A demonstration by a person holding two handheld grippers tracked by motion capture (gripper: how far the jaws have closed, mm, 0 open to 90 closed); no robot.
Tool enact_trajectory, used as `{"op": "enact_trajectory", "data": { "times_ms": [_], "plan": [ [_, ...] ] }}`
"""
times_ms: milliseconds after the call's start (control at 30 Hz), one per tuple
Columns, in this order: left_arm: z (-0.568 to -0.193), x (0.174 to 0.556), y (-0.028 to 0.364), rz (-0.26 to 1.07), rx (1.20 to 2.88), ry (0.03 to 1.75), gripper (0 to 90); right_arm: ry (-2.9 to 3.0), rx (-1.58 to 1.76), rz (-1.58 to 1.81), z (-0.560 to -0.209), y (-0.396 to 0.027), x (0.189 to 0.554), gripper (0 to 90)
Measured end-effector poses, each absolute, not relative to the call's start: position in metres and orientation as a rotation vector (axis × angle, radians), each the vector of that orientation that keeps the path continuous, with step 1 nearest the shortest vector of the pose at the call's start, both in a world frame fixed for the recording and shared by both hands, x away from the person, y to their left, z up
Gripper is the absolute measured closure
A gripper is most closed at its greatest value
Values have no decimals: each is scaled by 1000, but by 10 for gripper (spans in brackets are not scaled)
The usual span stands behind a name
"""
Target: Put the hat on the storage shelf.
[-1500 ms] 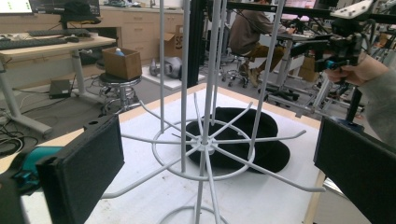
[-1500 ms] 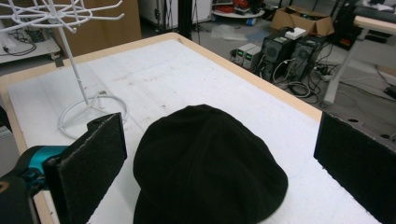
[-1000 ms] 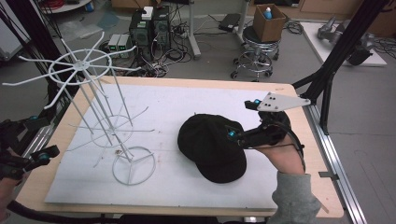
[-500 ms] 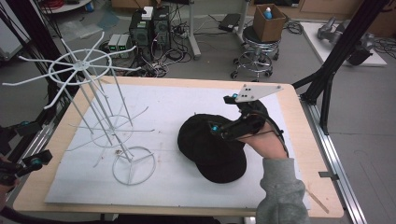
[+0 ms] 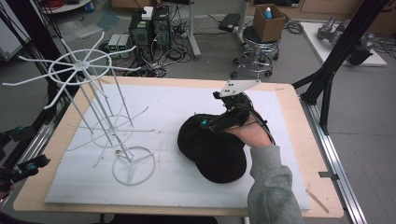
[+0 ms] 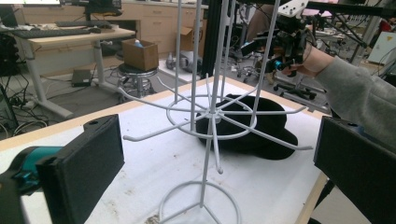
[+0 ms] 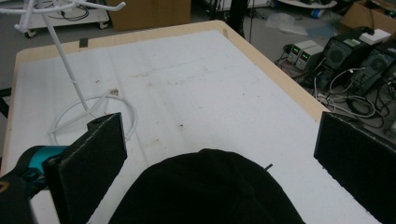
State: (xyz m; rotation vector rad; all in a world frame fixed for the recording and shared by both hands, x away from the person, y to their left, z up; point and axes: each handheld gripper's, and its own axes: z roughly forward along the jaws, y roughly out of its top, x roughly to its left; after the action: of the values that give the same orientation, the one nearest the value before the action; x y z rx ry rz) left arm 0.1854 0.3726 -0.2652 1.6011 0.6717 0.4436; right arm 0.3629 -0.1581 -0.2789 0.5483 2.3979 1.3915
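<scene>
A black hat lies on the white mat, right of centre. My right gripper hovers over the hat's far edge, held by a hand in a grey sleeve. In the right gripper view its jaws stand wide open, with the hat's crown just below and nothing between them. A white wire rack stands on the left of the mat. My left gripper is open off the table's left edge. It faces the rack, with the hat and right gripper beyond.
The wooden table's edge frames the mat. The rack's round base sits near the front left and its long arms stick out sideways. Black frame posts rise at the right. A stool and computers stand on the floor behind.
My right gripper has moved left and farther up the table, from beside the hat to over its far edge. The left gripper has barely shifted.
</scene>
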Motion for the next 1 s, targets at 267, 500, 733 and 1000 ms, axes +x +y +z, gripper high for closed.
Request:
{"op": "enact_trajectory", "data": {
  "times_ms": [267, 500, 733, 1000],
  "plan": [
    [-266, 186, 370, 439, 1608, 667, 18, 2498, 552, 1367, -297, -153, 378, 14],
    [-267, 187, 369, 432, 1615, 668, 18, 2528, 580, 1357, -314, -152, 388, 14],
    [-268, 188, 367, 427, 1618, 666, 18, 2561, 627, 1294, -335, -150, 399, 14],
    [-268, 188, 362, 432, 1641, 663, 18, 2591, 672, 1270, -344, -149, 405, 14]
  ]
}}
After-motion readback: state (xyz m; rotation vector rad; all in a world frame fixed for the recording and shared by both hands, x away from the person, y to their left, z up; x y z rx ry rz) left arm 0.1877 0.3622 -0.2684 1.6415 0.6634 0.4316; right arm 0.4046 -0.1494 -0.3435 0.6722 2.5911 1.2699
